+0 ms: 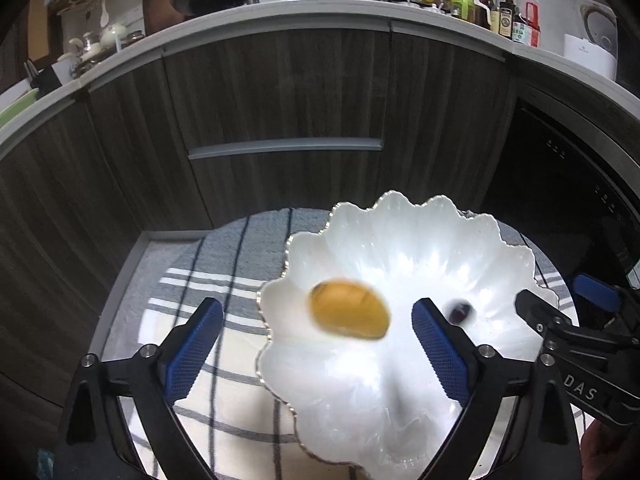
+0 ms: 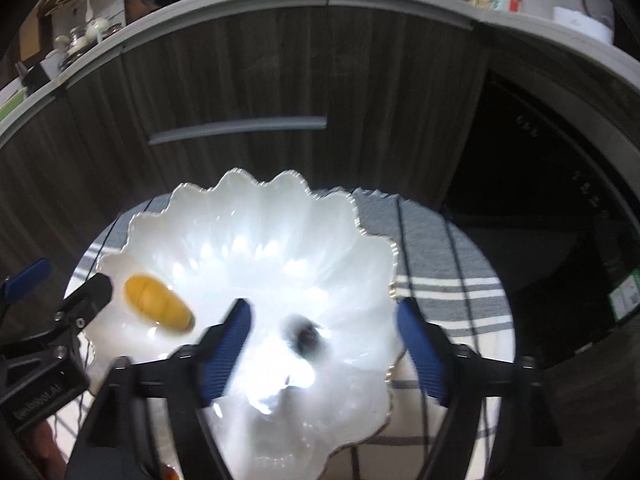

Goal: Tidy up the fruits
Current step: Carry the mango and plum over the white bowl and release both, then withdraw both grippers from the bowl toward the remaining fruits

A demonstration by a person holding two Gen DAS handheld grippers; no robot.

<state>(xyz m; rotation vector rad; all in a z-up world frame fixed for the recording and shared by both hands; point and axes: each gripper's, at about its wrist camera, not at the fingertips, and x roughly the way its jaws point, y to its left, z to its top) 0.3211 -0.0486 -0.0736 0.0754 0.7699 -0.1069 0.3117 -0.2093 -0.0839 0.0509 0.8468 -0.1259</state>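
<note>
On the plate: yellow-orange oval fruit (image 1: 349, 313), smooth, blurred, lying toward its left side.
Plate (image 1: 400, 236): white, scalloped, thin gold rim, on a striped cloth (image 1: 208, 280).
Also inside: small dark fruit (image 2: 306, 334), smeared, kind unclear.
Left gripper (image 1: 318, 346): spread wide, holding nothing.
Right gripper (image 2: 322, 350): spread wide, empty, dark fruit between its fingers.

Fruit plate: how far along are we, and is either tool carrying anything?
Two pieces look placed: the yellow fruit and a small dark fruit lie in the scalloped white plate. Both are blurred, so they may not have settled. Nothing is in hand: the left tool and right tool are open over the plate. No loose fruit shows on the striped cloth.
</note>
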